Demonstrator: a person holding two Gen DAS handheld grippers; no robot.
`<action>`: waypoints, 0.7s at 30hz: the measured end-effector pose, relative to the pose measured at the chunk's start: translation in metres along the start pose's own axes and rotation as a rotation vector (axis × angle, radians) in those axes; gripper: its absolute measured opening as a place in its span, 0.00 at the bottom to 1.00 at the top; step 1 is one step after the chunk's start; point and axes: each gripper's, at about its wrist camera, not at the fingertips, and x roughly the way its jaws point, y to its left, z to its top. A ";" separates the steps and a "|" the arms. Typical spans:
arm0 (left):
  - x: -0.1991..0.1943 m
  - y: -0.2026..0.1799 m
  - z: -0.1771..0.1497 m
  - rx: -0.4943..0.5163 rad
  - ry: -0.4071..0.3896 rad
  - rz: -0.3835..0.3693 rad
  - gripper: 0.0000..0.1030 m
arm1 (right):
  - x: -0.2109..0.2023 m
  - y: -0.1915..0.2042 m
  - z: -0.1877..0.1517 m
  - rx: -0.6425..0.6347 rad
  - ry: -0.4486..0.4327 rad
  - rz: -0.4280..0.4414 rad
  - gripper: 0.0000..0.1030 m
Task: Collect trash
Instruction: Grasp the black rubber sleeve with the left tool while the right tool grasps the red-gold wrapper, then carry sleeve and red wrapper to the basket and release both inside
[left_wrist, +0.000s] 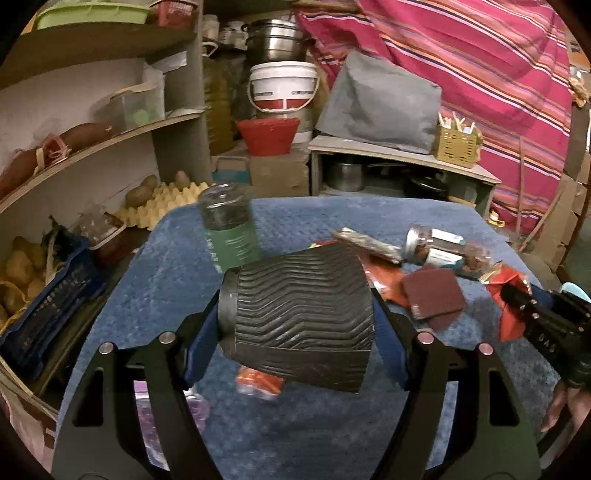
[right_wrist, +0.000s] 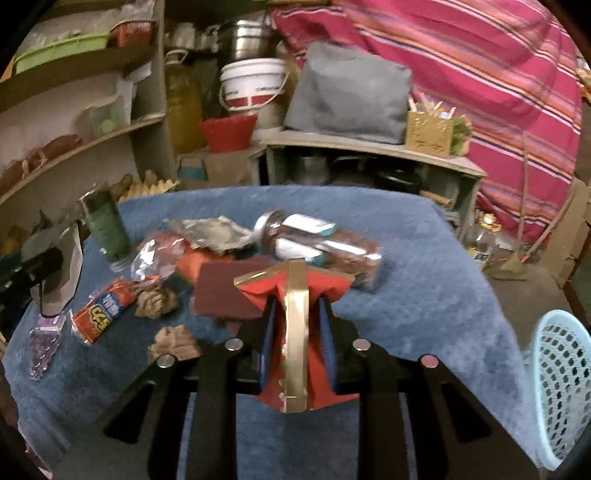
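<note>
Above blue cloth (right_wrist: 424, 266), red wrapper (right_wrist: 295, 295) pinched

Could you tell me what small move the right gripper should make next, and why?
Probably swing right toward the light blue basket and release there: the right gripper is clamped on the red and gold wrapper, lifted off the blue cloth, and the basket stands at the lower right.

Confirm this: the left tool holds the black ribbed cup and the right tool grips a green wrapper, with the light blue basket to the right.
One detail is wrong: the wrapper in the right tool is red with a gold strip, not green, as the right wrist view shows. The rest stands: the left tool holds the black ribbed cup, and the light blue basket sits to the right.
</note>
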 end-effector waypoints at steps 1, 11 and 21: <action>0.000 -0.003 0.000 0.001 0.000 -0.006 0.71 | -0.002 -0.005 0.000 0.005 -0.004 -0.006 0.22; -0.001 -0.063 0.000 0.052 -0.002 -0.070 0.71 | -0.035 -0.078 -0.005 0.079 -0.052 -0.085 0.22; -0.009 -0.126 -0.003 0.103 -0.027 -0.131 0.71 | -0.069 -0.143 -0.014 0.114 -0.081 -0.164 0.22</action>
